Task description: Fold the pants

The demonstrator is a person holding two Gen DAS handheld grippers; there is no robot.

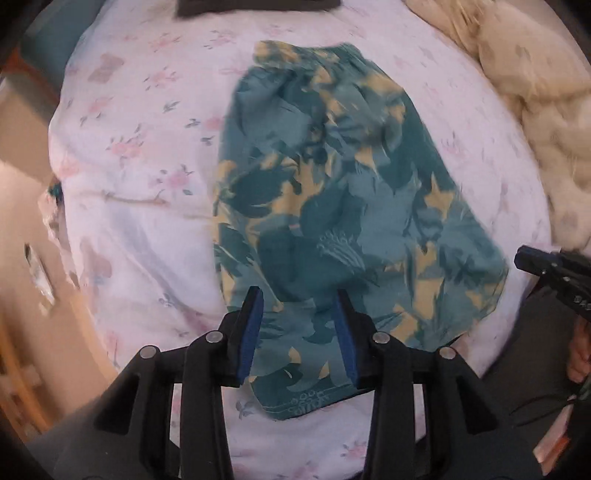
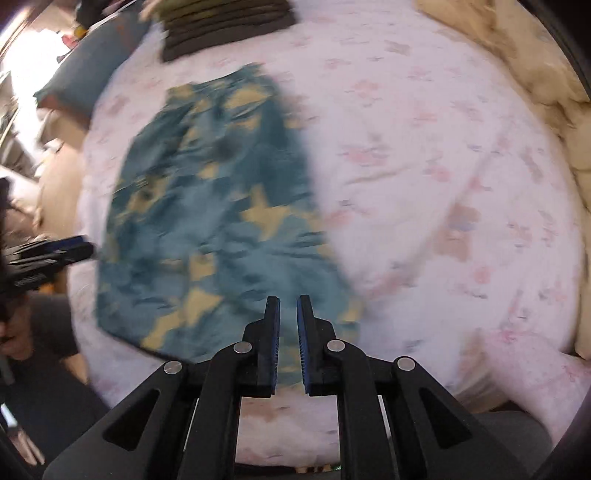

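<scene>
**Pants laid out, both grippers hovering at the near hem**

On the bed, across the floral sheet (image 1: 140, 155), the pants (image 1: 332, 206) lie spread in one long panel, teal with yellow leaf shapes. The gathered waistband is at the far end and the hems point toward me. They look already doubled leg over leg, since I see one wide column of cloth and not two separate legs, though I cannot be sure from this angle.

I hold my left gripper (image 1: 300, 295) above the near left part of the cloth, with its blue pads wide apart and nothing between them. The hem corner shows through the gap, which suits a grab at that corner. My right gripper (image 2: 288, 301) hangs over the near right edge of the pants, where the cloth meets the sheet. Its fingers stand a narrow gap apart and hold nothing. The right view is smeared by motion, so I cannot tell how high it sits above the fabric.

With a gripper at each near corner, I judge the next step is to pinch the hem end and carry it up toward the waistband. The cloth is thin and limp, so a shallow pinch may take only the top layer.

A cream comforter (image 1: 524, 110) is bunched along the right side of the bed, well clear of the pants. A dark folded stack (image 2: 229, 26) sits at the far end, beyond the waistband.
</scene>
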